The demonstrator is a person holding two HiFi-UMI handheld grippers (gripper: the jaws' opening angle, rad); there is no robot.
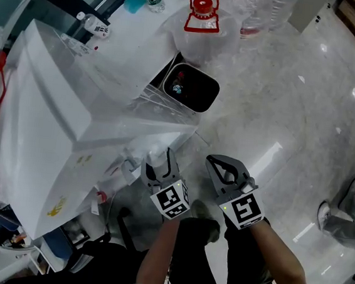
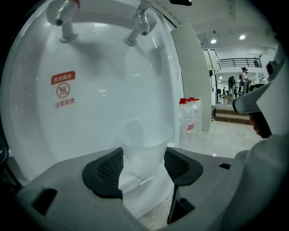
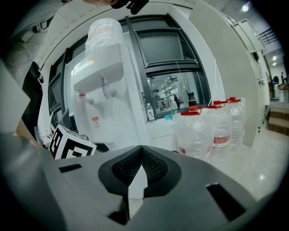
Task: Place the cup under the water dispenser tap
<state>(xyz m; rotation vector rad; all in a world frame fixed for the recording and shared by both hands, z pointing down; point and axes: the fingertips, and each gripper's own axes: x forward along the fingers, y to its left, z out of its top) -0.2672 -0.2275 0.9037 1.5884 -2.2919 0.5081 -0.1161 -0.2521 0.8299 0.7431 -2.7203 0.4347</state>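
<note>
A clear plastic cup [image 2: 142, 140] stands upright between the pads of my left gripper [image 2: 142, 159], which is shut on it. The cup is right in front of the white water dispenser [image 2: 99, 90], below its two taps: a red-topped tap [image 2: 64, 19] on the left and a second tap [image 2: 139, 23] on the right. In the head view my left gripper [image 1: 160, 167] is at the dispenser's [image 1: 47, 124] front edge. My right gripper [image 1: 224, 169] hangs beside it with nothing in it; its jaws [image 3: 141, 152] are shut.
A lined waste bin [image 1: 192, 86] stands just beyond the dispenser. Large red-capped water jugs [image 3: 212, 128] are lined up on the floor to the right, and one jug [image 1: 203, 10] shows from above. A person's shoes [image 1: 340, 212] are on the glossy floor at the right.
</note>
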